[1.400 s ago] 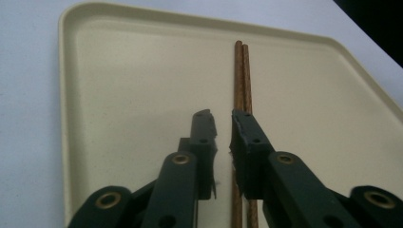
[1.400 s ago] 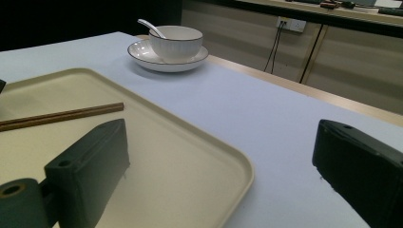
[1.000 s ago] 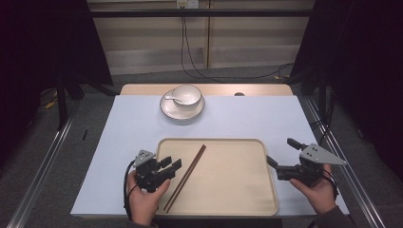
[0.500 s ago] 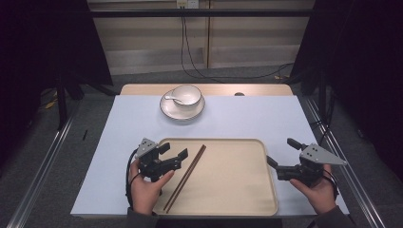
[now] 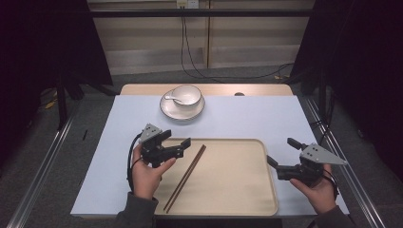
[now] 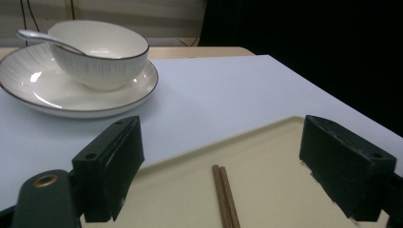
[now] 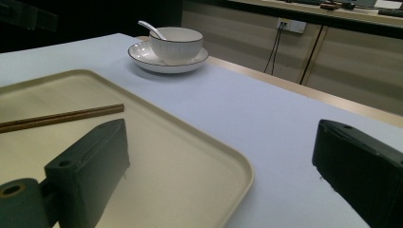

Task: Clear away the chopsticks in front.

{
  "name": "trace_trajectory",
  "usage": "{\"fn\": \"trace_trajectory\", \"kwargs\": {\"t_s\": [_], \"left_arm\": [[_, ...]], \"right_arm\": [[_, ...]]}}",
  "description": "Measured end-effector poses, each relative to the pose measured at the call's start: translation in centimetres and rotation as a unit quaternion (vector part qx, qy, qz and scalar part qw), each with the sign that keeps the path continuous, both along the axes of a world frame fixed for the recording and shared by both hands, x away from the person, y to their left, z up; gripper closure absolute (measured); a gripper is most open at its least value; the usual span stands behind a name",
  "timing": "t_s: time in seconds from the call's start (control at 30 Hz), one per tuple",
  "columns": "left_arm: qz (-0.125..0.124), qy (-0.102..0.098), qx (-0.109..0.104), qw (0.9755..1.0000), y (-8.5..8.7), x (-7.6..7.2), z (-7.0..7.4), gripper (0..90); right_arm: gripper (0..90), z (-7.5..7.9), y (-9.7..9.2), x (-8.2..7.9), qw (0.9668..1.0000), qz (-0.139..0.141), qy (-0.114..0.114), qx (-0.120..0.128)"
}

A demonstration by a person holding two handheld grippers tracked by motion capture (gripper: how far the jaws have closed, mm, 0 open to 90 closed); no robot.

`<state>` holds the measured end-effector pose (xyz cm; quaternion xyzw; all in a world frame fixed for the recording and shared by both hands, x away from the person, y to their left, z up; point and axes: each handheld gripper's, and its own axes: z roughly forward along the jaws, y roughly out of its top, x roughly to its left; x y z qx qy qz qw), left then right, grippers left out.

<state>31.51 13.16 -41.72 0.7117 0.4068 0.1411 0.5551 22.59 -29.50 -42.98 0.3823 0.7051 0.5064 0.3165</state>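
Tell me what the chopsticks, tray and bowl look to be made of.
Chopsticks: likely wood, dark brown, matt, faint grain.
Tray: probably plastic, cream, smooth with a soft sheen and a rolled rim.
Bowl: glazed ceramic by its look, glossy white, fine ribs, dark rim line.

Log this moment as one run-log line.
left gripper: jaws just opened, nothing between them, over tray's left edge | chopsticks: lying on tray | right gripper: open, empty, at tray's right edge | bowl: on plate
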Motion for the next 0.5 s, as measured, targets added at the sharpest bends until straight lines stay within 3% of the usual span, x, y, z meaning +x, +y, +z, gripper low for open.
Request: {"fn": "trace_trajectory", "kwargs": {"t_s": [0.1,0.3,0.33,0.5], "left_arm": [[-0.001,-0.008,0.014,0.9999,0.1,0.4,0.8,14.0],[0.003,-0.009,0.014,0.9998,0.8,1.0,1.7,13.9],[0.004,-0.010,0.025,0.9996,1.0,1.1,1.9,13.9],[0.003,-0.011,0.033,0.9994,2.1,1.5,2.3,13.5]], "right_arm": [[4.5,0.0,0.0,0.0,1.0000,0.003,-0.001,0.001],[4.4,0.0,0.0,0.1,1.0000,0.002,-0.002,0.000],[4.4,0.0,0.0,0.1,1.0000,0.001,-0.002,-0.001],[4.4,0.0,0.1,0.1,1.0000,-0.001,-0.002,0.000]]}}
